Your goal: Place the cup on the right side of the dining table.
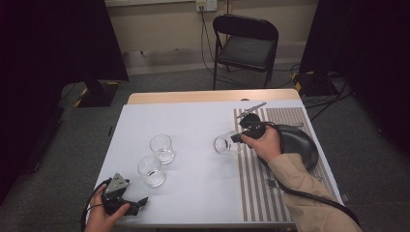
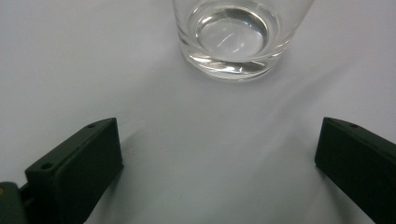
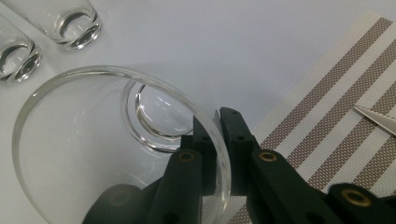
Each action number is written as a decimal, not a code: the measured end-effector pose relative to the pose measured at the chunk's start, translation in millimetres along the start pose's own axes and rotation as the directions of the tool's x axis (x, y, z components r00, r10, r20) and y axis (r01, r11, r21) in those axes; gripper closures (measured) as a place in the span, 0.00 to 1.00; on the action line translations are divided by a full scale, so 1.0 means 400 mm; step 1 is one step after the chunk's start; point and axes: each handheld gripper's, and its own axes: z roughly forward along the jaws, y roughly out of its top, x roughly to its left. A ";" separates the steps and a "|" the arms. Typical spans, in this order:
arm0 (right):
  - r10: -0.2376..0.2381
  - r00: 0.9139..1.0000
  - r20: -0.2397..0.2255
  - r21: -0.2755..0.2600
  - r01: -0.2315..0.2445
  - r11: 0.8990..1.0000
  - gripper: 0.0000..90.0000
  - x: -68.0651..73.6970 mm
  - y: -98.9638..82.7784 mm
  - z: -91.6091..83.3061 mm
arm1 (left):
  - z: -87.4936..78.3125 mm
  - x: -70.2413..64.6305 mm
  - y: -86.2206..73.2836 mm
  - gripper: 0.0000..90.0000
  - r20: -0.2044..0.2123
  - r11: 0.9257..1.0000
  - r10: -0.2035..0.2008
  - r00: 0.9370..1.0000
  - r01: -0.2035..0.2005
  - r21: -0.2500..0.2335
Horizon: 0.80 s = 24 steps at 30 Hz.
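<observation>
A clear glass [image 1: 225, 144] lies tilted at the left edge of the striped placemat [image 1: 251, 188]. My right gripper [image 1: 238, 137] is shut on its rim. In the right gripper view one jaw of the right gripper [image 3: 218, 122] is inside the glass [image 3: 93, 140] and the other outside, pinching the wall. Two more glasses [image 1: 161, 148] [image 1: 151, 170] stand upright left of the table's middle. My left gripper [image 1: 138, 204] rests near the front left corner, open. In the left gripper view its jaws [image 2: 219, 135] stand wide apart with nothing between them, and a glass [image 2: 233, 37] stands just ahead.
A black plate [image 1: 297, 145] sits on the placemat under the person's right hand. A knife [image 1: 254, 108] lies at the mat's far end and a fork [image 1: 273, 182] nearer the front. A black folding chair [image 1: 246, 46] stands beyond the table.
</observation>
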 end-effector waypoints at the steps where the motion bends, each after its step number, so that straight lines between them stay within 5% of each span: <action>1: 0.001 1.000 0.000 -0.001 -0.001 1.000 0.95 -0.003 0.000 0.000 | 0.000 0.000 0.000 0.00 -0.001 1.000 0.002 1.000 -0.002 0.000; 24: 0.027 0.999 0.045 0.011 -0.027 1.000 0.95 -0.050 0.004 0.002 | 0.000 0.000 0.000 0.00 -0.001 1.000 0.001 1.000 -0.001 -0.001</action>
